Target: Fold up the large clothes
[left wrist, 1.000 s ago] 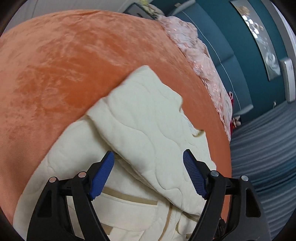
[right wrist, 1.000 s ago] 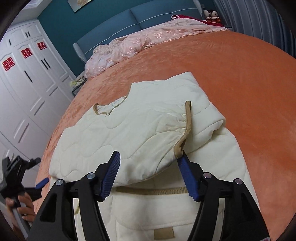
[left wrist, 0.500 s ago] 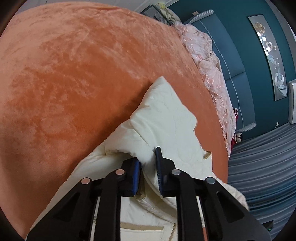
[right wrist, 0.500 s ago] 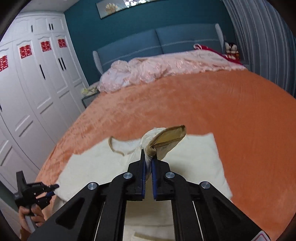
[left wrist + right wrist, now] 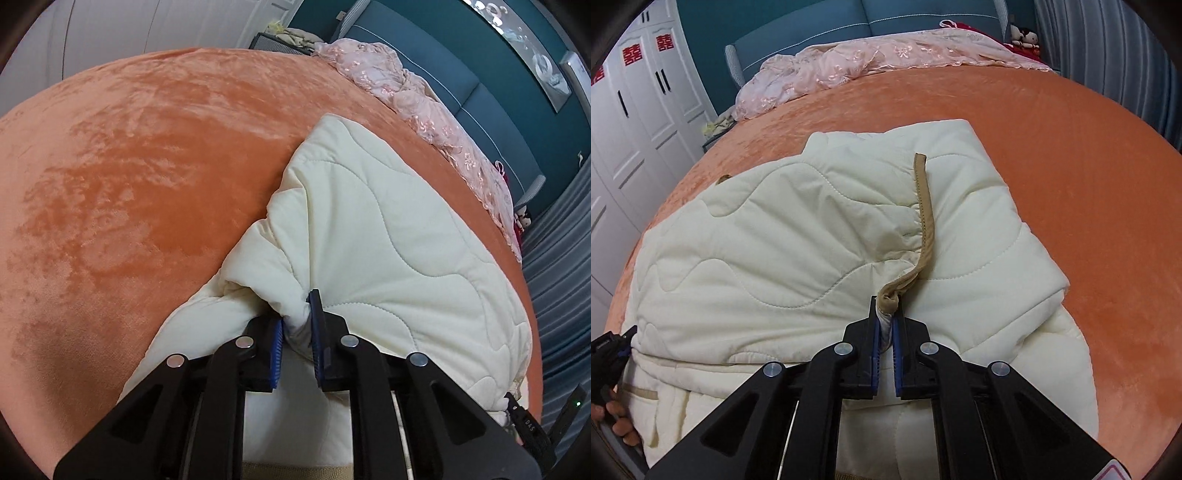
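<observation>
A cream quilted jacket lies partly folded on the orange bedspread of the bed; the left gripper has its blue fingers clenched on a bunched fold of the jacket's edge; the right gripper is clamped on the cuff end where the tan trim curls down; the trim runs up over the folded upper layer; a pink lace coverlet lies crumpled by the blue headboard; white wardrobe doors stand to the left.
</observation>
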A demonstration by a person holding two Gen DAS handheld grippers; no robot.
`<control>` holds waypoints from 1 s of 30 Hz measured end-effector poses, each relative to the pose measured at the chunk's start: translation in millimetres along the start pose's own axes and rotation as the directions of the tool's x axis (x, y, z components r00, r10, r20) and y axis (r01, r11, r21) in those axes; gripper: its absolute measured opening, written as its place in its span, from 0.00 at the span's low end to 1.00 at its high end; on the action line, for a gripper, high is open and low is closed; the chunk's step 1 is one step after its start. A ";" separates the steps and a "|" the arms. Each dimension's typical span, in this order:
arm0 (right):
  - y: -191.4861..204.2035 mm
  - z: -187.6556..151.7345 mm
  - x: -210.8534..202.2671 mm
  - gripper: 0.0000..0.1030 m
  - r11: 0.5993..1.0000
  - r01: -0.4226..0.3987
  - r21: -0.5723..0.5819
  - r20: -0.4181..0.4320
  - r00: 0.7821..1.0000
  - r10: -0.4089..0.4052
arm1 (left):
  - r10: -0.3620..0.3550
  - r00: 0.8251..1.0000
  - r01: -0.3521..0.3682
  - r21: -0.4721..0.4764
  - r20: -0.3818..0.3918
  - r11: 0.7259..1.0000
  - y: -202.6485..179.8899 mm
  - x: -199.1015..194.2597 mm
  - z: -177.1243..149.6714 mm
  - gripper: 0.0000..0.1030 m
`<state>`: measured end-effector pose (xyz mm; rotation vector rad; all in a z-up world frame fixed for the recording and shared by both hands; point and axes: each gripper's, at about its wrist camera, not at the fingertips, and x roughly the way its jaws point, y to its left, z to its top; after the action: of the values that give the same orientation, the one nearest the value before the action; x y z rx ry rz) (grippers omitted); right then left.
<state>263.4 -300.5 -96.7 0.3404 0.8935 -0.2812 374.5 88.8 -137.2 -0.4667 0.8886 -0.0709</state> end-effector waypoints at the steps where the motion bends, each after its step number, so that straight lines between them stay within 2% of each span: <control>1: 2.2 -0.9 0.8 0.04 1.000 0.007 -0.010 0.001 1.000 -0.007 | 0.012 1.000 -0.012 0.015 0.009 1.000 -1.8 -0.1 -1.7 0.13; 5: -7.4 0.9 -4.1 0.05 0.999 -0.031 0.035 -0.008 0.999 0.032 | 0.035 0.999 -0.035 0.042 0.011 0.998 -5.2 -3.8 -1.7 0.14; 7: -13.9 2.0 -17.7 0.11 0.995 -0.051 0.086 -0.012 0.999 0.052 | 0.056 0.998 -0.056 0.075 -0.001 0.996 -8.9 -16.1 2.1 0.20; 9: -16.3 3.1 -41.5 0.14 0.992 -0.061 0.106 0.013 0.998 0.060 | 0.079 0.997 -0.080 0.118 0.007 0.990 -12.2 -39.2 4.5 0.29; 12: -2.4 13.0 -77.1 0.17 0.999 -0.027 0.042 0.090 0.996 0.023 | 0.076 0.995 -0.086 0.177 0.064 0.980 -20.7 -79.7 15.9 0.30; 14: 17.4 26.6 -88.8 0.16 1.000 0.001 -0.006 0.134 0.991 0.000 | 0.041 0.994 -0.060 0.176 0.106 0.983 -33.9 -96.3 30.9 0.31; 16: 37.2 40.0 -90.5 0.16 0.999 -0.005 -0.036 0.161 0.987 0.011 | -0.008 0.996 -0.009 0.181 0.089 0.983 -53.7 -92.4 43.9 0.32; 17: 49.0 45.8 -89.9 0.16 0.999 0.018 -0.050 0.178 0.984 -0.009 | -0.013 0.997 -0.002 0.192 0.076 0.981 -64.5 -84.4 47.0 0.32; 19: 63.7 52.0 -103.3 0.16 0.993 0.106 -0.045 0.257 0.962 -0.091 | 0.008 0.999 -0.017 0.225 0.040 0.974 -84.5 -62.6 45.3 0.32; 21: 63.6 57.5 -137.6 0.16 0.996 0.084 0.017 0.385 0.919 -0.084 | 0.006 1.000 -0.004 0.244 -0.005 0.970 -97.2 -46.5 38.1 0.31; 22: 63.0 60.3 -148.5 0.17 0.997 0.073 0.029 0.419 0.905 -0.078 | 0.004 1.000 0.001 0.258 -0.018 0.966 -100.6 -40.2 33.7 0.32; 23: 66.8 63.7 -148.7 0.18 0.998 0.064 0.007 0.410 0.910 -0.061 | 0.013 0.999 -0.003 0.277 -0.035 0.961 -103.5 -31.6 28.4 0.32; 25: 76.6 71.8 -117.4 0.17 0.996 -0.008 -0.084 0.252 0.967 0.029 | 0.052 0.994 -0.020 0.301 -0.099 0.953 -105.8 -9.1 16.5 0.32; 26: 78.8 71.5 -98.4 0.17 0.994 -0.045 -0.099 0.178 0.982 0.062 | 0.064 0.989 -0.021 0.300 -0.131 0.954 -103.9 0.3 11.5 0.31; 28: 82.1 65.3 -59.8 0.17 0.992 -0.052 -0.119 0.070 0.996 0.060 | 0.078 0.989 -0.037 0.311 -0.122 0.950 -100.6 5.5 2.2 0.31; 30: 77.9 54.1 -24.8 0.17 0.993 -0.068 -0.099 -0.041 0.997 0.064 | 0.080 0.991 -0.041 0.325 -0.108 0.945 -97.6 4.4 -5.4 0.31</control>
<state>316.3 -248.9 -32.2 0.2821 0.9286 -0.1684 386.0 -1.9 -102.3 -0.1294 0.9878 -0.1863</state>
